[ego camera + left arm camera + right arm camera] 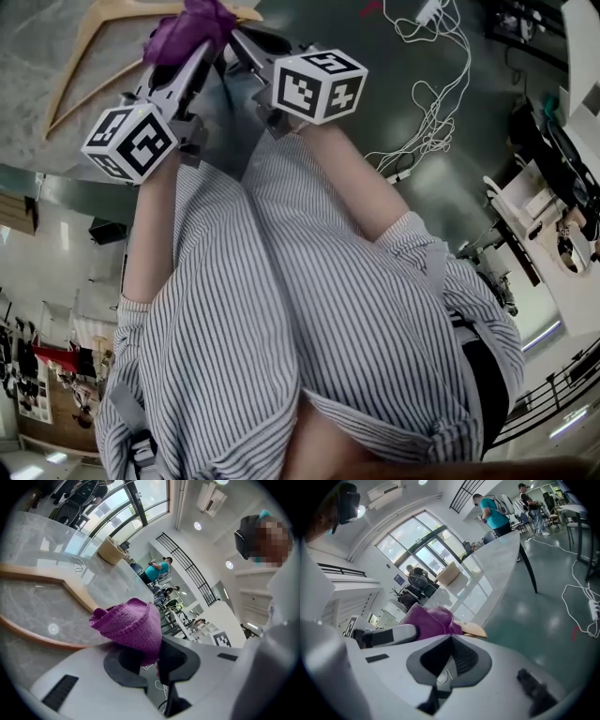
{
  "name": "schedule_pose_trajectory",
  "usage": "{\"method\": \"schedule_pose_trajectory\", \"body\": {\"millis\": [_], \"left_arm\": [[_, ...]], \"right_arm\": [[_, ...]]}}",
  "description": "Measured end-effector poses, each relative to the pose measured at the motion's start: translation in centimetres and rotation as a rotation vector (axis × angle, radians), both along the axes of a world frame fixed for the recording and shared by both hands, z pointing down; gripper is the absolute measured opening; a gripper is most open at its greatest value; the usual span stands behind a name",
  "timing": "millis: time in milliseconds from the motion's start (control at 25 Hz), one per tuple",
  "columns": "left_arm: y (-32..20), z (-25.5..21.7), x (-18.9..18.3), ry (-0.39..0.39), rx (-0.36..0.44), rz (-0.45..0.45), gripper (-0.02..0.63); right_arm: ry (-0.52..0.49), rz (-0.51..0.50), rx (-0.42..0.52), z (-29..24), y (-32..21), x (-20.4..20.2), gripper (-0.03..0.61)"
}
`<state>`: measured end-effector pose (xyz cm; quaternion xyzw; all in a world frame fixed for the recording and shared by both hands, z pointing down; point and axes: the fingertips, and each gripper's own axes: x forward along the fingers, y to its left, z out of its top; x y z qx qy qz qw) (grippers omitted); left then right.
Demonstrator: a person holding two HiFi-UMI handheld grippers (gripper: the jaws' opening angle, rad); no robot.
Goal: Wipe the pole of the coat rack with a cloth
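The purple knitted cloth [192,23] is bunched at the tips of my left gripper [187,52], which is shut on it. In the left gripper view the cloth [131,625] bulges out over the jaws of the left gripper [150,660]. My right gripper [239,47] sits close beside it on the right, and the cloth may brush it. Its jaws are together with nothing between them in the right gripper view [447,665]. There the cloth [429,620] and the left gripper [386,634] show just ahead. No coat rack pole is in view.
A wooden hanger [94,37] lies on the grey marble table [28,602] under the cloth. White cables [431,56] trail over the green floor at the right. The person's striped shirt [309,319] fills the lower head view. People stand far off [492,510].
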<state>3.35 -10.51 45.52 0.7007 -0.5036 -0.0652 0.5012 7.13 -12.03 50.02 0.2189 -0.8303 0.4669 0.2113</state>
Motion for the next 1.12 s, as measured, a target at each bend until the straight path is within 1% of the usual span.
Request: {"method": "schedule_pose_trajectory", "body": {"millis": [440,880,1120], "left_arm": [[-0.4,-0.8,1.8,0.017,0.010,0.090,0.080],[-0.6,-1.8,2.2,0.024,0.026,0.124,0.080],[-1.0,-2.3,2.0,0.015,0.044,0.119,0.080]], "right_arm": [[0.014,0.053,0.007,-0.6,0.3,0.6,0.014],[0.011,0.102,0.008,-1.6,-0.1,1.1,0.014],[-0.006,0.092,0.024,-2.3,-0.6,1.1,0.014]]}}
